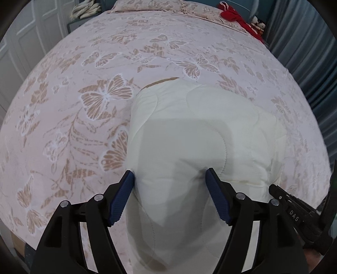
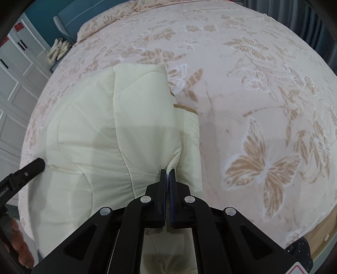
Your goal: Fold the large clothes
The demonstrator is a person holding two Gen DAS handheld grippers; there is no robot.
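A cream quilted padded garment [image 1: 189, 130] lies partly folded on the bed; it also shows in the right wrist view [image 2: 118, 130]. My left gripper [image 1: 169, 175] is open, its blue pads [image 1: 124, 196] apart over the garment's near part, holding nothing. My right gripper [image 2: 167, 175] is shut on a fold of the garment at its right edge. A brown trim strip [image 2: 185, 108] shows beside the folded layer. The right gripper's tip appears in the left wrist view [image 1: 294, 208], and the left gripper's tip in the right wrist view [image 2: 25, 170].
The bed has a pink cover with tan butterflies [image 1: 105, 94], also in the right wrist view [image 2: 263, 164]. A red item [image 1: 233, 14] and small toys lie at the far right corner. White cupboards [image 2: 12, 88] stand left; dark curtains [image 1: 305, 52] hang right.
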